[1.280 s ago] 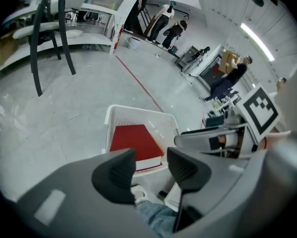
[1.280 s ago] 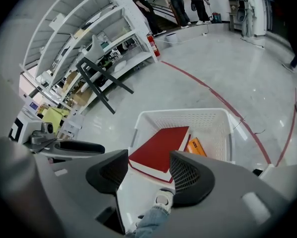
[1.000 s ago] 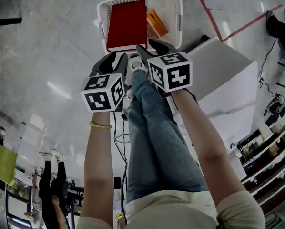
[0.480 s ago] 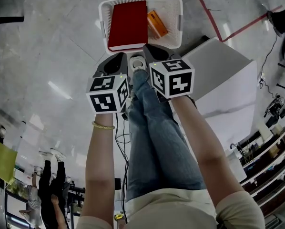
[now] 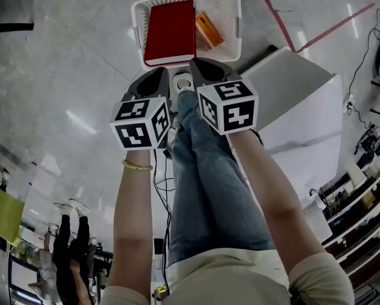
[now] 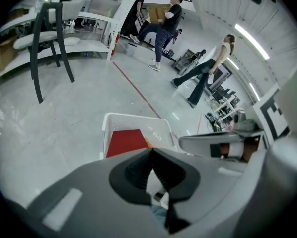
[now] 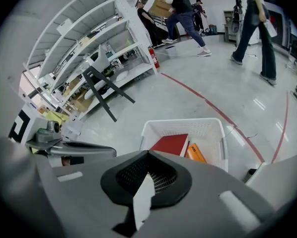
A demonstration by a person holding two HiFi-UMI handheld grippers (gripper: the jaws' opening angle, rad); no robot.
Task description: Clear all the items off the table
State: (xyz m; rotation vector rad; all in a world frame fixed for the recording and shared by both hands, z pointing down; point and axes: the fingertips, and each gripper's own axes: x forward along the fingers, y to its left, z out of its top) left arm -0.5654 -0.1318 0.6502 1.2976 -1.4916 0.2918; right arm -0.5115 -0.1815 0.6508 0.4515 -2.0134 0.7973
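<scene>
A white basket (image 5: 236, 8) stands on the floor in front of the person's feet. It holds a red book (image 5: 171, 30) and an orange box (image 5: 207, 30). Both grippers hang above its near edge. My left gripper (image 5: 158, 76) is shut with nothing between its pads. My right gripper (image 5: 199, 65) is shut and empty too. In the left gripper view the jaws meet at the tip (image 6: 151, 150) over the basket (image 6: 119, 119) and the book (image 6: 126, 142). The right gripper view shows its closed tip (image 7: 148, 153) before the basket (image 7: 181, 124), book (image 7: 171, 144) and orange box (image 7: 195, 152).
A white table (image 5: 298, 100) stands at the right beside the person's jeans-clad legs (image 5: 203, 170). Red tape lines (image 5: 285, 27) cross the floor. A dark chair (image 6: 46, 48), white shelves (image 7: 89, 38) and several people walking (image 6: 161, 21) are further off.
Both grippers' jaws stood apart a second ago and are now closed, with nothing in them. Both hands have lifted slightly above the basket.
</scene>
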